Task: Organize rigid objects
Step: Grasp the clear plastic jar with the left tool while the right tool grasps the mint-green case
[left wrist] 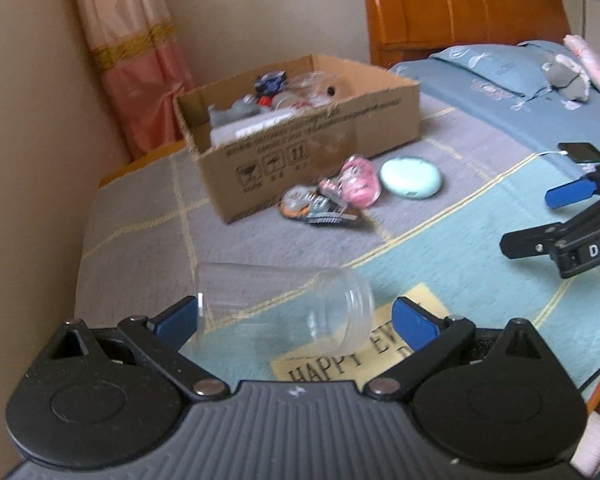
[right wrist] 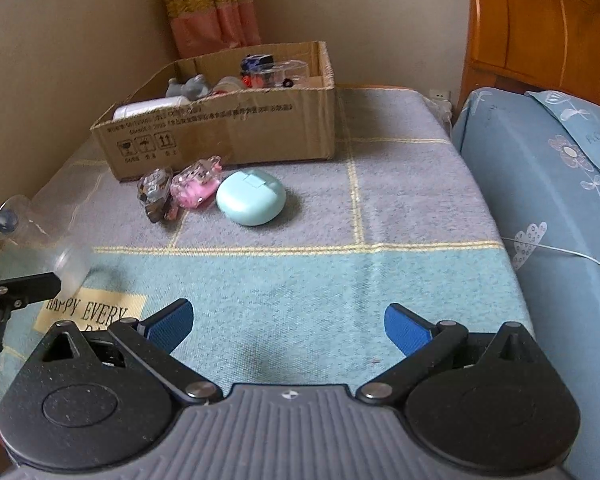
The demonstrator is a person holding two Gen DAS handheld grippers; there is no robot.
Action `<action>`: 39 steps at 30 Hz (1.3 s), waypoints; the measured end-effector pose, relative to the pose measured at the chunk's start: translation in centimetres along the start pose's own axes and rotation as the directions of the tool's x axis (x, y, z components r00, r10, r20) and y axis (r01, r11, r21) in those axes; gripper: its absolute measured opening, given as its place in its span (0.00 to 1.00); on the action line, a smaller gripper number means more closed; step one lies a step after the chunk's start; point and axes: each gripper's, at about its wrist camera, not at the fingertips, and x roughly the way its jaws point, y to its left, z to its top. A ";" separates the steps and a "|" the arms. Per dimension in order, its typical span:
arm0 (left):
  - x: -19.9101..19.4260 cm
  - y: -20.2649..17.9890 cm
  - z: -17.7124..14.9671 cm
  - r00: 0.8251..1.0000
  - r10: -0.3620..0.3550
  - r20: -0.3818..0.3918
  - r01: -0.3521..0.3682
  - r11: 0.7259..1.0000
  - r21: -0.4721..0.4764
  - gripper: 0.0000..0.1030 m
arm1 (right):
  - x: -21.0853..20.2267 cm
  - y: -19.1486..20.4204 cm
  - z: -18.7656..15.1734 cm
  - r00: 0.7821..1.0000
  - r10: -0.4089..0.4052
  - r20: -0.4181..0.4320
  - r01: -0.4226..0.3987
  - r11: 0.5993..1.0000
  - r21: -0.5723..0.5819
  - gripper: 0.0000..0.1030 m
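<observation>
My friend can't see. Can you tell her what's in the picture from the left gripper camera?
The left hand-held gripper reaches around a clear plastic jar lying sideways between its open blue fingers, above a blue and grey blanket. Behind it sits an open cardboard box of small things, with a mint green case and wrapped toys beside it.

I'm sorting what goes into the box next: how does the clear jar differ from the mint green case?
The clear jar is see-through and cylindrical; the mint green case is opaque and a rounded pebble shape. The jar lies on its side between the left gripper's open fingers, while the case rests flat, untouched, near the cardboard box. The jar looks longer. Both are rigid and outside the box.
</observation>
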 end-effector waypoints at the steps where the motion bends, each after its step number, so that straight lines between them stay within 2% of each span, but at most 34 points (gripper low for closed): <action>1: 0.3 0.0 -0.2 1.000 0.006 -0.006 -0.006 1.000 -0.005 0.98 | 0.3 0.2 0.0 1.000 -0.003 -0.004 0.003 1.000 -0.009 1.00; 9: 2.2 0.6 -0.9 0.997 0.049 -0.052 -0.054 0.995 -0.083 0.98 | 2.0 0.7 -0.1 0.999 -0.018 -0.039 0.016 0.998 -0.063 1.00; 13: 2.9 0.9 -1.1 0.995 0.074 -0.066 -0.082 0.989 -0.124 0.98 | 2.5 0.9 -0.1 0.999 -0.036 -0.026 0.032 0.991 -0.128 1.00; 18: 3.2 1.0 -1.1 0.993 0.096 -0.070 -0.106 0.984 -0.145 0.97 | 3.2 0.5 0.7 1.000 0.022 -0.022 -0.026 0.981 -0.195 1.00; 23: 3.6 1.2 -0.7 0.993 0.090 -0.078 -0.101 0.982 -0.159 0.96 | 4.4 0.4 2.1 0.996 0.085 -0.036 -0.092 0.959 -0.267 1.00; 31: 3.8 0.8 0.2 0.992 0.098 -0.074 -0.109 0.982 -0.154 0.96 | 7.0 0.8 4.9 0.981 0.188 -0.044 -0.191 0.912 -0.364 1.00; 39: 4.0 1.1 0.6 0.995 0.071 -0.072 -0.082 0.984 -0.160 0.95 | 9.6 1.5 7.7 0.964 0.260 -0.057 -0.258 0.862 -0.437 1.00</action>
